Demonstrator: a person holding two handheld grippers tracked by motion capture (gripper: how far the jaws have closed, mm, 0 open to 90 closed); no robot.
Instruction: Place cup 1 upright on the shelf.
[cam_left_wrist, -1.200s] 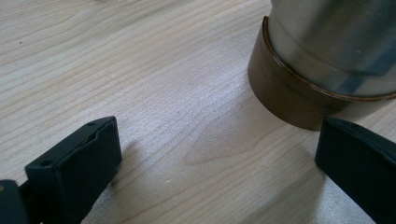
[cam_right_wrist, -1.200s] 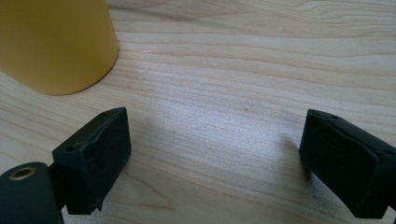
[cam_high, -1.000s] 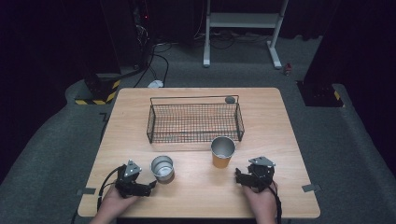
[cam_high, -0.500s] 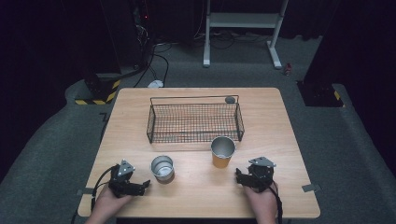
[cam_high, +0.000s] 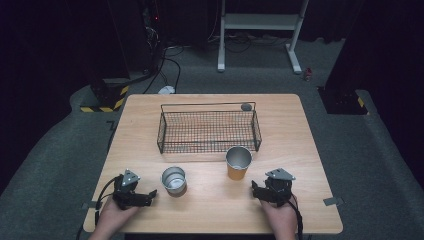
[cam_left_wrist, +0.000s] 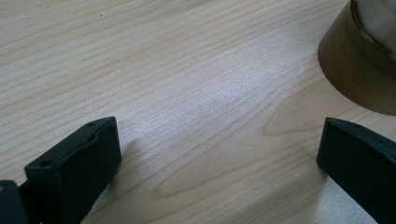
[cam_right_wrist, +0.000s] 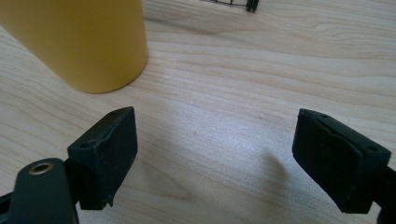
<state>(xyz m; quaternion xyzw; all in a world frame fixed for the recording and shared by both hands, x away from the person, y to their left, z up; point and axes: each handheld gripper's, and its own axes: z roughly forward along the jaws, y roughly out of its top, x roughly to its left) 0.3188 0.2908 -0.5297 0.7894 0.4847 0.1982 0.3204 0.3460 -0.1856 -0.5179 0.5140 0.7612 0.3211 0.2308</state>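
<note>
Two hand-held grippers rested low on the wooden surface (cam_high: 300, 130), the left gripper (cam_high: 142, 198) at lower left of the high view and the right gripper (cam_high: 260, 191) at lower right. Both had their fingers (cam_left_wrist: 77, 175) spread wide and held nothing. A steel cup (cam_high: 173, 179) stood just right of the left gripper; a yellow cup (cam_high: 238, 162) stood above the right one. A wire basket (cam_high: 208, 131) sat mid-frame, a small grey object (cam_high: 246, 106) at its far corner.

The high view looks down and forward over the whole surface (cam_high: 210, 210); both tool views skim it closely, sharing its near edge.
</note>
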